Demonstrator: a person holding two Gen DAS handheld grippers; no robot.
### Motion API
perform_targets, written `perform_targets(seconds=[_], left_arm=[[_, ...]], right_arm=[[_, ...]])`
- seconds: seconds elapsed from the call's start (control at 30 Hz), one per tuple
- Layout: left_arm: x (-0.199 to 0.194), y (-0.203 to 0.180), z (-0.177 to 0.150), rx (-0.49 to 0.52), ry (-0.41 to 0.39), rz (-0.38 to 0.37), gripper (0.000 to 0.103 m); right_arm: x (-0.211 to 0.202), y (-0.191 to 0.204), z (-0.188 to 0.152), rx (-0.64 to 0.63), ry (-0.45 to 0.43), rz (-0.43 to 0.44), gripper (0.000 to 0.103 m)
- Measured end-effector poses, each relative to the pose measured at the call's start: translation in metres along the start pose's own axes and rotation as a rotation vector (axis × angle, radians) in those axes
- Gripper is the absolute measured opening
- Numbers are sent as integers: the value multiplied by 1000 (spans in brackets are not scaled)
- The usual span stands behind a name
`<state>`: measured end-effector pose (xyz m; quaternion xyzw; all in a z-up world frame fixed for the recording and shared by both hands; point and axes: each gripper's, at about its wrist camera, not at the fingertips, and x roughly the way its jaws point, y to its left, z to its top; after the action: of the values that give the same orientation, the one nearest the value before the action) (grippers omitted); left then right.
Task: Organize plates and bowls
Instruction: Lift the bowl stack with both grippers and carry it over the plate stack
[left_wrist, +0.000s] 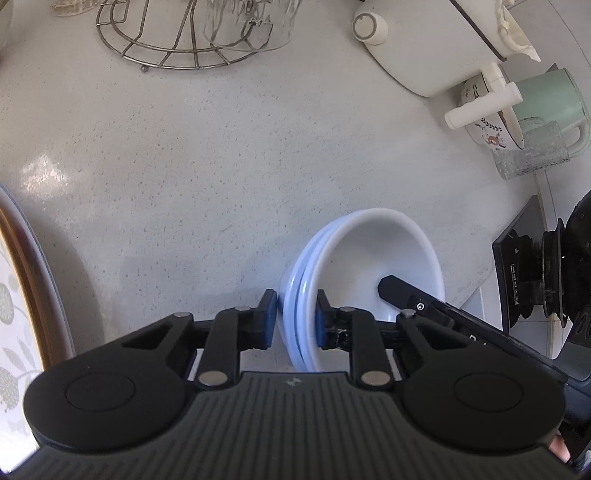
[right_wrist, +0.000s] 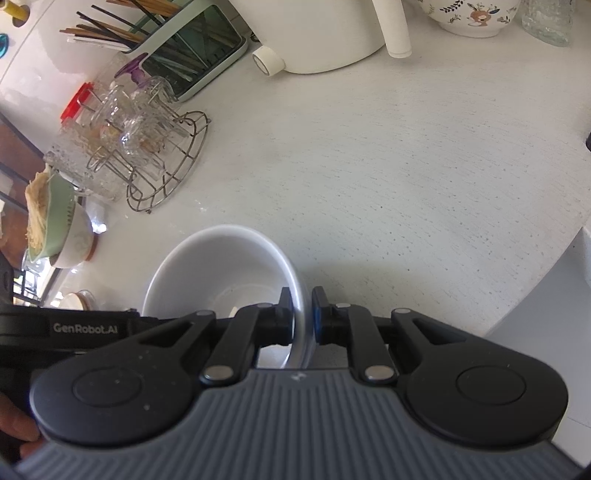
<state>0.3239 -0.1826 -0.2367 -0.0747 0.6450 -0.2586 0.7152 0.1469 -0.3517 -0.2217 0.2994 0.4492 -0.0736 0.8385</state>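
Note:
A stack of white bowls (left_wrist: 373, 251) sits low in the left wrist view, held above the white counter (left_wrist: 207, 162). My left gripper (left_wrist: 295, 314) is shut on the left rim of the stack, one finger inside and one outside. My right gripper (right_wrist: 303, 314) is shut on the right rim of the same bowls (right_wrist: 221, 269); one of its fingers (left_wrist: 397, 290) shows inside the top bowl in the left wrist view. A patterned plate (left_wrist: 22, 295) with a brown rim lies at the far left edge.
A wire rack (right_wrist: 162, 162) with glass cups stands at the back left, a chopstick holder (right_wrist: 192, 48) behind it. A white appliance (left_wrist: 428, 48), a decorated bowl (left_wrist: 491, 122), a green mug (left_wrist: 550, 107) and a glass (left_wrist: 532, 155) stand at the back right. A black stove (left_wrist: 532, 266) is at the right.

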Motion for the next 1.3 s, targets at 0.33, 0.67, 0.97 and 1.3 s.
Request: perform_targets(seconds=[0.33,0.67,0.97,1.3], left_arm=[[-1,0,-3,12,-4,-9,24],[-10,1,-11,13,9,-32,24],[-47,-13,-15,11,-40,-40,24],[-102,-48,-25,57,-106,3,24]], right_arm=[[0,1,0,-3,1,0,14],[-10,4,-5,4,13,-5,14],[-39,17,-2,-47,-27,-5,14],[-83,35,4,-98,-53,13,14]])
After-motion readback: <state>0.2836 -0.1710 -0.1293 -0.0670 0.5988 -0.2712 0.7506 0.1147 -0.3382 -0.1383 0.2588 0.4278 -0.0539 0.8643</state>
